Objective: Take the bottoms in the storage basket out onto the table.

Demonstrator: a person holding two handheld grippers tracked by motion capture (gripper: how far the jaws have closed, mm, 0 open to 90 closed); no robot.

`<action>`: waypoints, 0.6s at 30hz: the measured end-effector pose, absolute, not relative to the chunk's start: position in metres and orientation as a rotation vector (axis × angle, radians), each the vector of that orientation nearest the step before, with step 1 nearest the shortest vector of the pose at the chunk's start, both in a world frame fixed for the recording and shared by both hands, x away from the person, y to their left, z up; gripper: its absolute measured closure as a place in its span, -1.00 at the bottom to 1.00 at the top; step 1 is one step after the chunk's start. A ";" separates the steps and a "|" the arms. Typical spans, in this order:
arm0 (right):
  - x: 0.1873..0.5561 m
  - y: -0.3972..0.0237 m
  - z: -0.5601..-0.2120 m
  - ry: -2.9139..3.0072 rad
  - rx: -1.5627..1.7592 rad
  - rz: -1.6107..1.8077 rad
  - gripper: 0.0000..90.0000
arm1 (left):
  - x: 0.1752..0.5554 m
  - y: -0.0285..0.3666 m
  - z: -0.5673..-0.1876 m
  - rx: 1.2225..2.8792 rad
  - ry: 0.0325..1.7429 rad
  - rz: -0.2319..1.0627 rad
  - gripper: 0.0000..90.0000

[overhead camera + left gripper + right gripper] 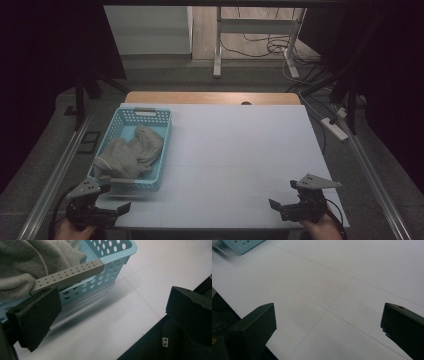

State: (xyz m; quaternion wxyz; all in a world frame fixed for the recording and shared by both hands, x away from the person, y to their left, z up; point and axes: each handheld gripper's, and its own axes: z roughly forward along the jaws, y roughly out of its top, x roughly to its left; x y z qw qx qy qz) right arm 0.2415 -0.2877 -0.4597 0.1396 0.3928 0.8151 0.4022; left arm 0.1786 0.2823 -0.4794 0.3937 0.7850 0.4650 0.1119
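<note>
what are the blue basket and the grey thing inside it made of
The basket looks like moulded plastic, light blue with a slight sheen: its walls carry regular round holes, and a grey studded grip strip caps the near rim. The grey garment seems a soft matte knit, fleece-like: it slumps in loose folds with a stitched seam.

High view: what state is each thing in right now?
Light blue perforated plastic basket: upright on the table, holding cloth.
Grey crumpled cloth garment: bunched inside the basket.
Left gripper: open, empty, beside the basket's near corner.
Right gripper: open, empty.
</note>
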 end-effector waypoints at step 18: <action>0.242 -0.283 -0.460 2.396 1.094 1.127 -0.99 | 0.180 0.283 -0.480 1.994 1.186 0.255 -1.00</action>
